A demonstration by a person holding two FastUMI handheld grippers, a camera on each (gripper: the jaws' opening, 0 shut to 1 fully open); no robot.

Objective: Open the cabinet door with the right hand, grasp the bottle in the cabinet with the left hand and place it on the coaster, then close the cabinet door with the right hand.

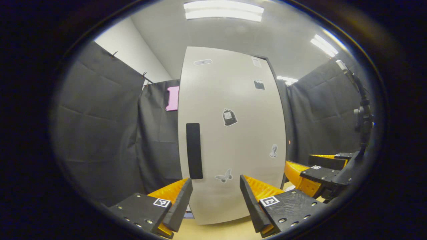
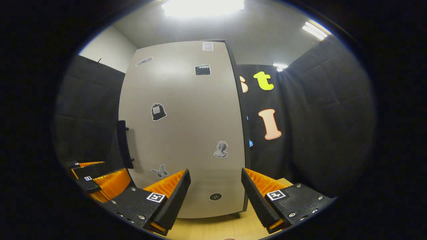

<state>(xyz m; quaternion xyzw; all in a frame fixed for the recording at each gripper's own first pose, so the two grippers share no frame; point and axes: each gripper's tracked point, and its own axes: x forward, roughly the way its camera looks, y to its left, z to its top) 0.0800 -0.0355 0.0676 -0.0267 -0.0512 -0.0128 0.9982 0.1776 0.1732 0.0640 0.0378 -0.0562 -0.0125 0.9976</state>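
The cabinet door [image 1: 233, 133] stands shut on the wooden table [image 2: 213, 230], so the bottle behind it is hidden. One dark handle [image 1: 194, 150] runs along its left edge. My left gripper [image 1: 216, 196] and right gripper [image 2: 216, 195] both gape wide, holding nothing, apart from the door. I count six stickers, small and hard to make out.

I see a pale grey cabinet door [image 1: 233, 133] with a black handle [image 1: 194, 150] and black-and-white stickers: butterfly [image 1: 224, 176], bust [image 2: 221, 149], clapperboard [image 2: 202, 69]. Tabletop [image 2: 213, 228] light wood, booth wall [image 1: 100, 133] black cloth, ceiling [image 1: 233, 36] white.
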